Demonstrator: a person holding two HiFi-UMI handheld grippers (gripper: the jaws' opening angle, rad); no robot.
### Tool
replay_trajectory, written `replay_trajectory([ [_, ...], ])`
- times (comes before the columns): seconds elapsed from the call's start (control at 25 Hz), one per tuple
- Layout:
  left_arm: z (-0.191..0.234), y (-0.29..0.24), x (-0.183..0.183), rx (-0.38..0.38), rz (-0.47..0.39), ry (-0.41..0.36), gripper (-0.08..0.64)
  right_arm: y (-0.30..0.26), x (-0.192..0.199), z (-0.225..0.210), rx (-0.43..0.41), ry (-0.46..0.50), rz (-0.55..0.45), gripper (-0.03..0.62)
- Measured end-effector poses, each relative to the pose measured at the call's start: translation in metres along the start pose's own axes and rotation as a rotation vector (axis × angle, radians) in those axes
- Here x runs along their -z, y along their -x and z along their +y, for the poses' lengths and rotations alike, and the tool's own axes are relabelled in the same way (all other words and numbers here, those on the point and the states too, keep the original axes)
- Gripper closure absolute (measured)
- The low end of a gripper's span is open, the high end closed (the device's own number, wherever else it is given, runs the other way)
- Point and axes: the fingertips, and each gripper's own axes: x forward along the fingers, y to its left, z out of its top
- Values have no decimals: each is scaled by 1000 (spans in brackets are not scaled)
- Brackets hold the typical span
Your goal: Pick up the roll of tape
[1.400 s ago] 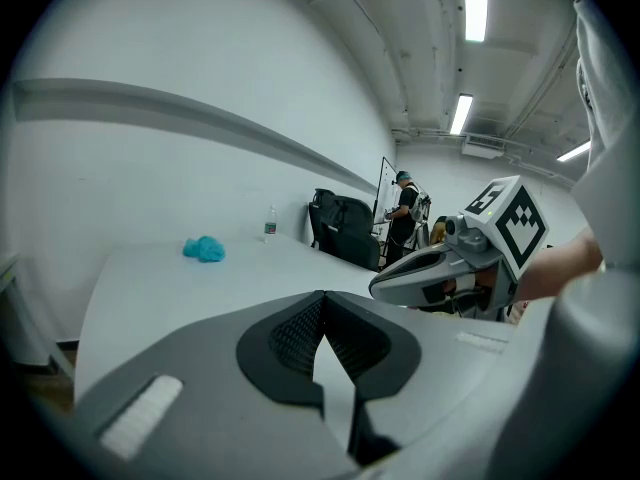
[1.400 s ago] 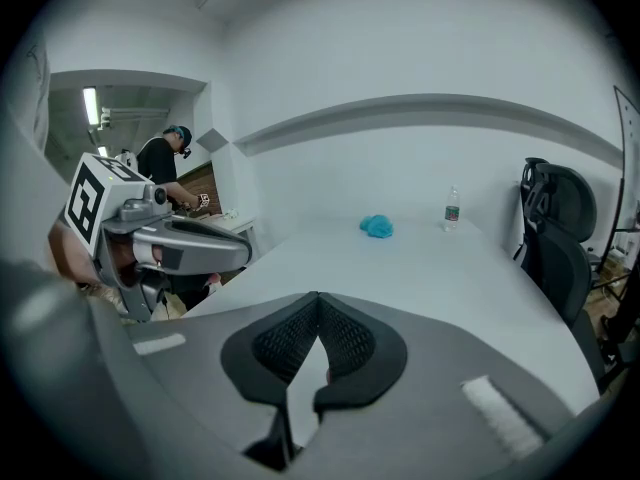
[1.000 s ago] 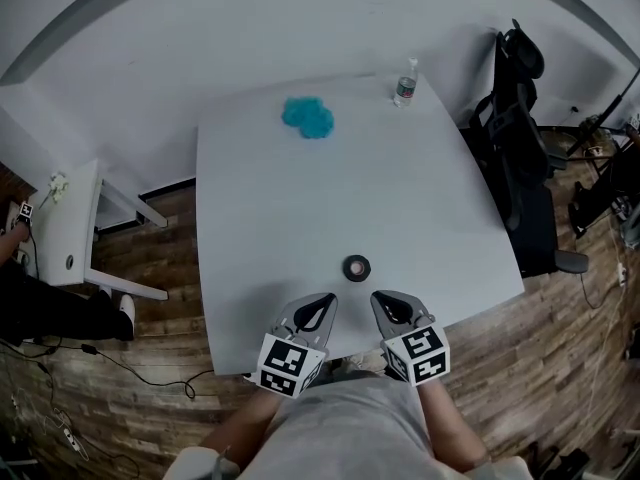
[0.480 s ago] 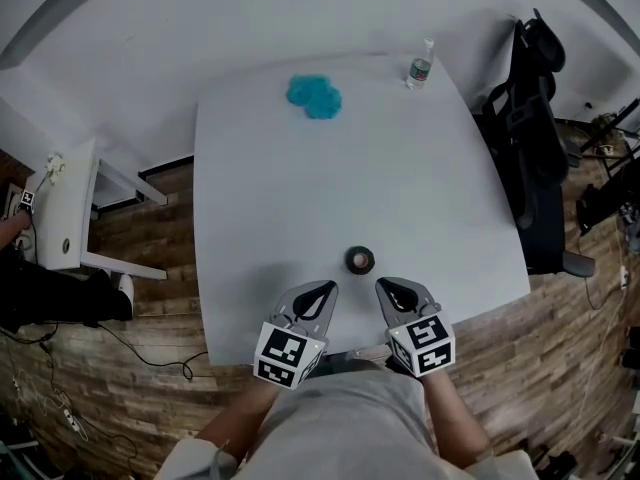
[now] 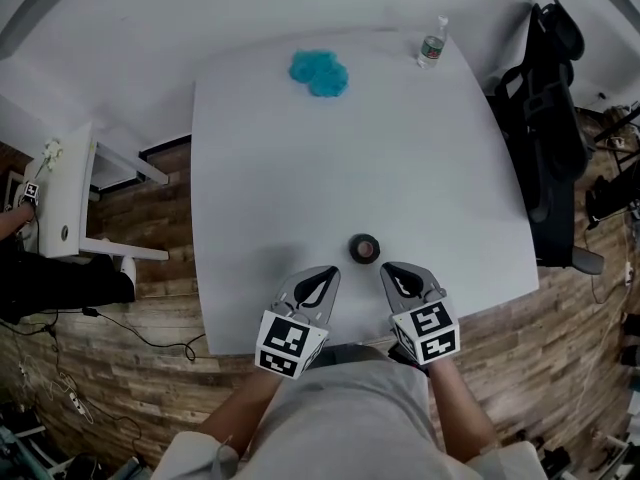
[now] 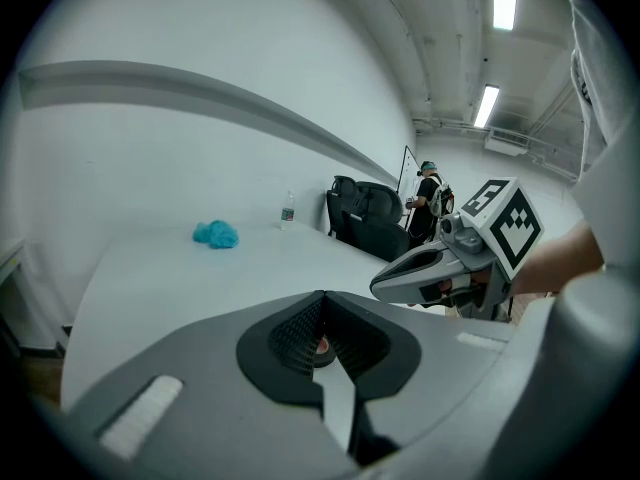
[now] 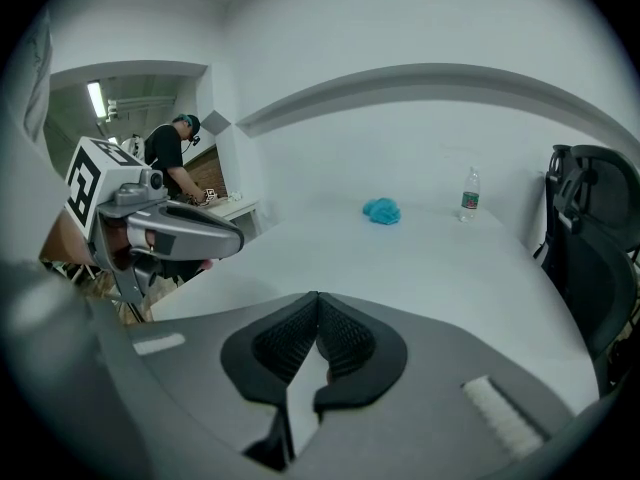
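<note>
The roll of tape (image 5: pixel 363 248), black with a pinkish core, lies flat near the white table's (image 5: pixel 300 168) front edge. My left gripper (image 5: pixel 331 272) is shut just short of it and to its left; my right gripper (image 5: pixel 387 267) is shut just short of it and to its right. Neither touches the roll. In the left gripper view the closed jaws (image 6: pixel 323 296) hide most of the tape (image 6: pixel 321 348), which peeks through the hollow behind the tips. Nothing sits between the shut jaws (image 7: pixel 318 296) in the right gripper view, and the tape is hidden there.
A blue cloth (image 5: pixel 320 72) and a clear bottle (image 5: pixel 432 44) sit at the table's far side. A black office chair (image 5: pixel 545 98) stands to the right, a white side table (image 5: pixel 70 203) to the left. Someone's arm (image 5: pixel 10 223) shows at the left edge.
The head view has shifted, so the table sits higher and fuller in the picture. Both grippers have edged forward over the table's front edge, still shut, on either side of the tape.
</note>
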Motion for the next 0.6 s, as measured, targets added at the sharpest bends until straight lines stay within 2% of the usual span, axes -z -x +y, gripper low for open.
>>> replay_trajectory([
  [0.6,10,-22,14,-13,26,15,541,-29,15,-15,-29,14,59,576],
])
